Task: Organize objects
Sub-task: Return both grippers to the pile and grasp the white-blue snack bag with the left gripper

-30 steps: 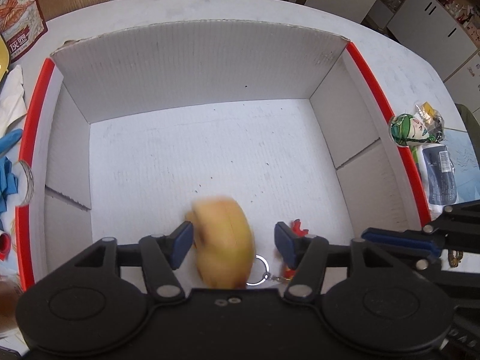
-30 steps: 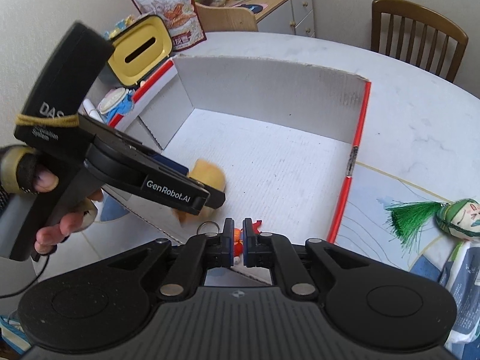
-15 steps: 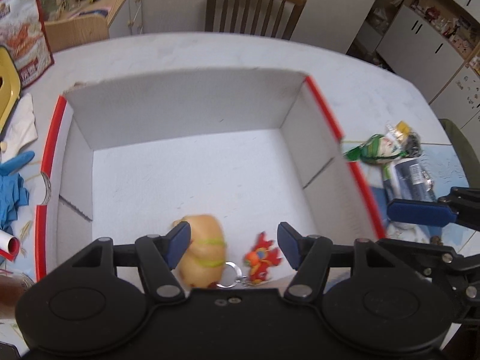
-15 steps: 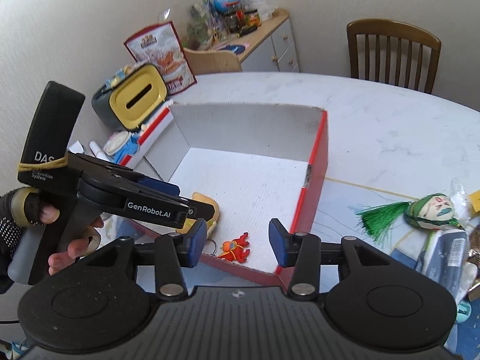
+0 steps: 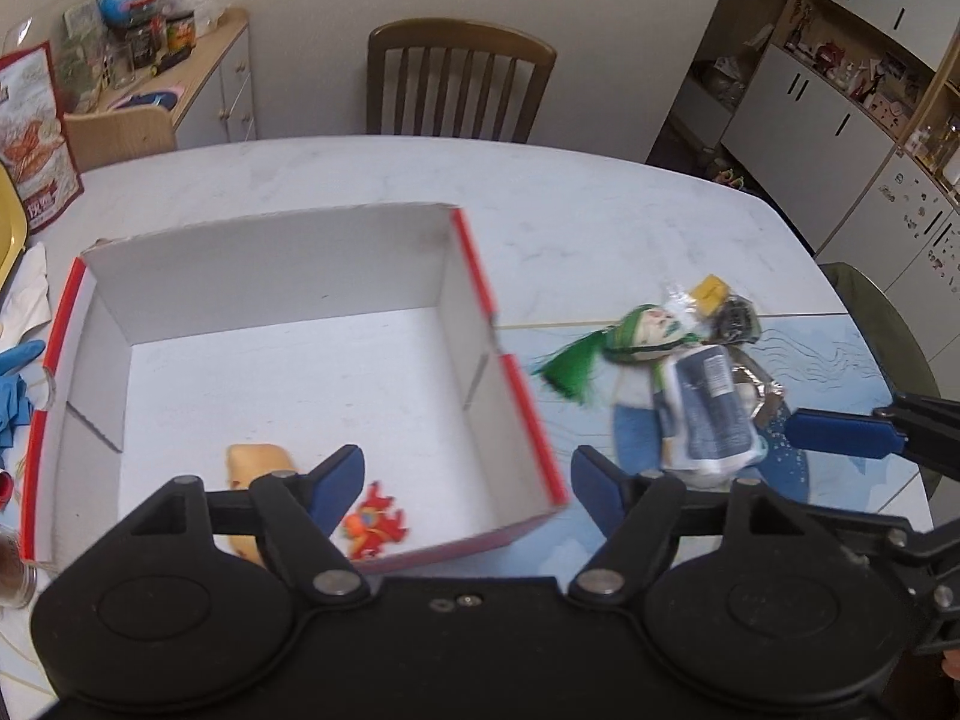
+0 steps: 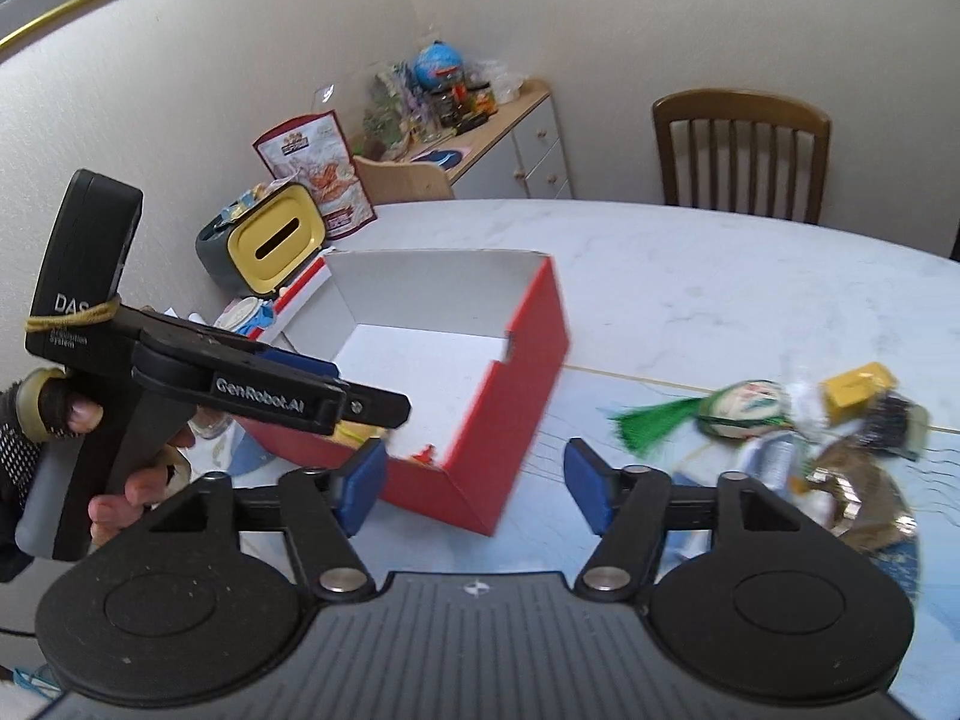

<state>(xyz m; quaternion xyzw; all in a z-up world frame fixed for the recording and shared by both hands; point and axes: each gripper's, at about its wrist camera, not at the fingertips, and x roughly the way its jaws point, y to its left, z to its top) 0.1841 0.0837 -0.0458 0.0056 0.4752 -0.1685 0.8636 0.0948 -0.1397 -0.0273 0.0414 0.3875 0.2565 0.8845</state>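
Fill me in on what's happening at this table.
A person holds a gripper in each hand and is sorting small things into a red box. Both the left gripper and the right gripper are open and empty. A yellow toy and a red keychain already lie in the box. A green-tasselled doll and a pile of packets wait on the table beside it.

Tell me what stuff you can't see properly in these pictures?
- Yellow toy in the box: left wrist view, its near end hidden behind the left gripper.
- Red keychain figure: right wrist view, only a tip shows over the box wall.
- Pile of items right of the box: right wrist view, motion-blurred; the green-tasselled head is recognisable, the rest unclear.
- Right gripper: open, holding nothing.
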